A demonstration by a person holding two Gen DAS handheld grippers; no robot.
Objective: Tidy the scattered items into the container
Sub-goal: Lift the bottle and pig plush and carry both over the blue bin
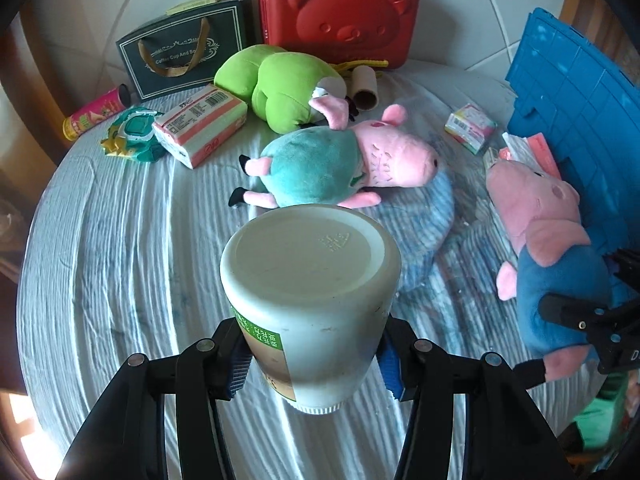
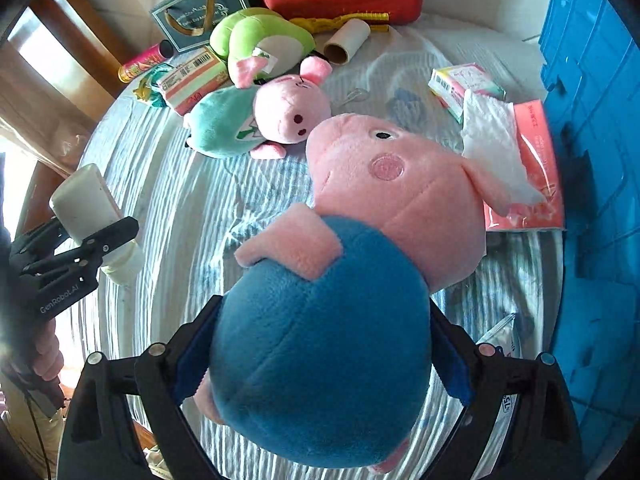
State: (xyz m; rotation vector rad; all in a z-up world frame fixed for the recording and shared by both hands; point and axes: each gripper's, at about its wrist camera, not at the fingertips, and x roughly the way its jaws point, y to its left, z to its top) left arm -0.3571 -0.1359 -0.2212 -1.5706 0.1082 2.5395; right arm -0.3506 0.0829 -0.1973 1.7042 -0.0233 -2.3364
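My left gripper is shut on a white plastic jar with a green label, held bottom-forward above the bed; it also shows in the right wrist view. My right gripper is shut on the blue body of a pink pig plush in blue, lifted over the bed; in the left wrist view the plush hangs at the right. The blue crate stands at the right edge and shows in the left wrist view. A second pig plush in teal lies mid-bed.
On the striped bedcover lie a green plush, a tissue pack, a chip tube, a cardboard roll, a small box and a pink tissue pack. A red bear case and dark gift bag stand behind.
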